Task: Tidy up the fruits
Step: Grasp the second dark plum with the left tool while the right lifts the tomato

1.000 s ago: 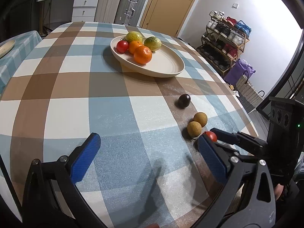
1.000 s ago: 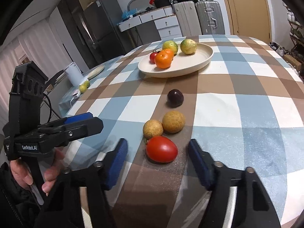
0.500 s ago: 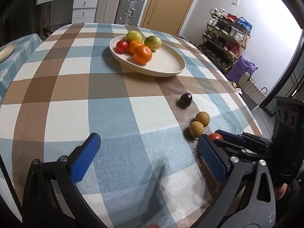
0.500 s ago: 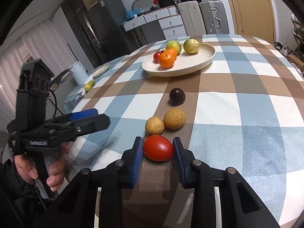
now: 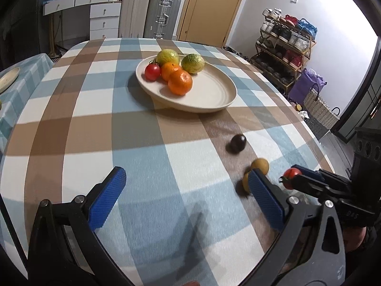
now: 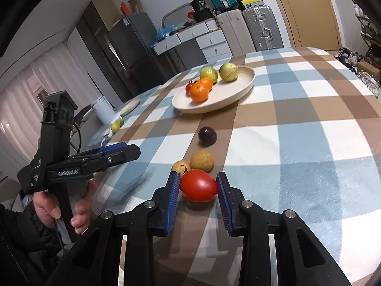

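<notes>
My right gripper [image 6: 198,186] is shut on a red tomato [image 6: 198,185] and holds it just above the checked tablecloth; the tomato also shows in the left wrist view [image 5: 291,176]. Two tan round fruits [image 6: 202,160] and a dark plum [image 6: 207,136] lie just beyond it. A cream plate [image 6: 235,88] farther back holds two oranges [image 6: 200,90], two green-yellow fruits [image 6: 228,71] and a small tomato [image 5: 152,71]. My left gripper [image 5: 188,195] is open and empty, hovering over the near part of the table.
The table's right edge drops off near a shoe rack [image 5: 283,45] and a basket [image 5: 319,109]. Suitcases [image 5: 164,14] and drawers [image 5: 104,19] stand behind the table. A side table at left holds a white jug [image 6: 103,112] and a small plate [image 5: 7,79].
My right gripper closed from wide open onto the red tomato and lifted it slightly off the cloth. My left gripper stayed open and shifted little.
</notes>
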Available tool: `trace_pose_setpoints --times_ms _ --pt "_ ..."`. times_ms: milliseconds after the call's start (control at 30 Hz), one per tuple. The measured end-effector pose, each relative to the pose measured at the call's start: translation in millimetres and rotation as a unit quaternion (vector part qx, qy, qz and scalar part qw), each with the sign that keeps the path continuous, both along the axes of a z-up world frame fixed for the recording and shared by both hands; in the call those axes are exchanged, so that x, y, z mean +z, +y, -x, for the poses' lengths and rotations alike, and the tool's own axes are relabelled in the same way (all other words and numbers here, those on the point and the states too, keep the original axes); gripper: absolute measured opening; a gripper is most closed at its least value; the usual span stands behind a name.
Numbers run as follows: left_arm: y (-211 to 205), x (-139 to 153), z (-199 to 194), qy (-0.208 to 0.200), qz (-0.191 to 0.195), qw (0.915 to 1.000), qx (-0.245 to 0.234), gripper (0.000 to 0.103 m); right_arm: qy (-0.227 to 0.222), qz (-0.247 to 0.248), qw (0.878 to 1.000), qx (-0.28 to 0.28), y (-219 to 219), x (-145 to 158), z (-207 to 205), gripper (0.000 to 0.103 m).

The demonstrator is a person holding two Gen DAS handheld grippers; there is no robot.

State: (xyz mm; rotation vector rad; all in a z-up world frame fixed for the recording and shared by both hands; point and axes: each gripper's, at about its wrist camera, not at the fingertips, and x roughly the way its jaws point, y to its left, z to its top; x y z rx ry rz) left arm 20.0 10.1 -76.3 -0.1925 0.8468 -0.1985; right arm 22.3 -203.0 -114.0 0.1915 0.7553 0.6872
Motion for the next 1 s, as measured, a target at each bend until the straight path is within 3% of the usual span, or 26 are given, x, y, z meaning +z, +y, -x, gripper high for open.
trace_pose_setpoints --times_ms 167,333,633,833,1000 --pt "-11 4 -23 0.004 0.0 0.9998 -0.02 0.102 -0.003 -0.007 1.0 -0.01 -12 6 -8 0.033" --pt "-23 4 -52 0.022 0.03 0.9985 -0.041 0.102 0.015 -0.004 0.999 -0.037 -26 4 -26 0.033" --pt "-53 -6 -88 0.044 0.015 0.9967 -0.067 0.101 0.002 -0.01 0.999 -0.046 -42 14 -39 0.033" --pt "-68 -12 -95 0.046 -0.002 0.9951 -0.087 0.086 -0.015 -0.012 0.999 -0.037 -41 23 -45 0.033" --pt "-76 -18 -96 0.052 -0.009 0.9927 -0.108 0.06 -0.013 -0.012 0.999 -0.036 -40 21 -49 0.033"
